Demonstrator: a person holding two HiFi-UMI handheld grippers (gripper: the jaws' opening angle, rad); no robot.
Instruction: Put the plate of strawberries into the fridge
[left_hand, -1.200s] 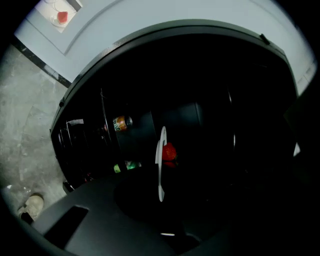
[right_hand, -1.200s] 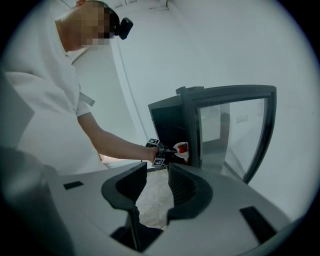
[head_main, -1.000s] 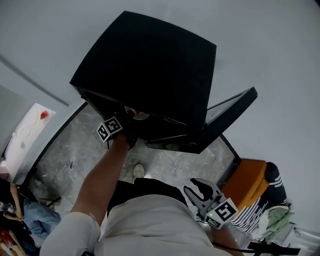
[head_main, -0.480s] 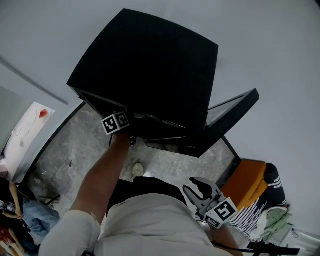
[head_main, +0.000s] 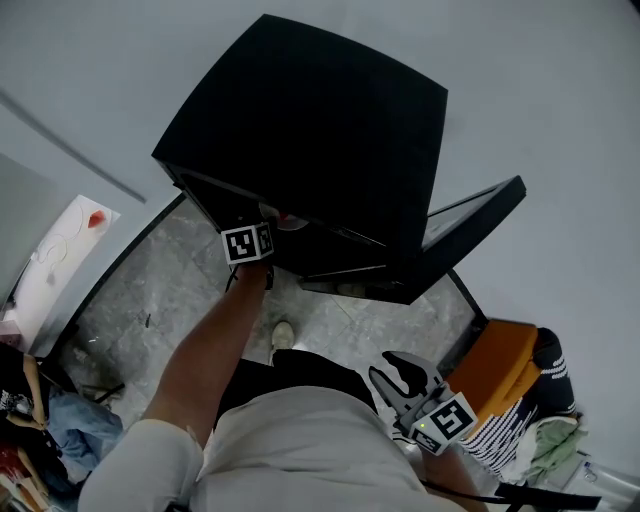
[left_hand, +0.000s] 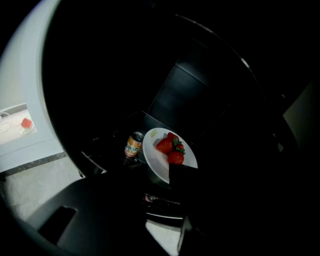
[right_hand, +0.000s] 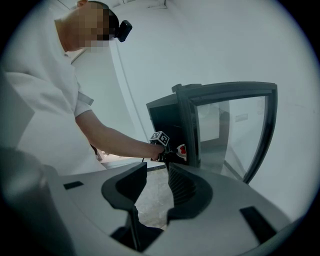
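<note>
The white plate (left_hand: 161, 156) with three strawberries (left_hand: 170, 149) rests on a shelf inside the black fridge (head_main: 320, 130). My left gripper (left_hand: 147, 179) is at the fridge mouth, and its jaws are opening. Its right fingertip (left_hand: 181, 174) overlaps the plate's near rim, and I see no pad pressing on the plate. In the head view the left gripper (head_main: 266, 228) reaches under the fridge top, with a sliver of the plate (head_main: 288, 219) beside it. My right gripper (head_main: 405, 385) hangs by my hip, open and empty.
An orange drink can (left_hand: 133, 144) stands left of the plate on the same shelf. The fridge's glass door (head_main: 455, 235) swings open to the right. A white table (head_main: 55, 255) is at the left, and an orange cushion (head_main: 495, 365) and clothes (head_main: 545, 440) lie at the right.
The left gripper's marker cube has turned and shifted slightly right at the fridge mouth. The right gripper has stayed put.
</note>
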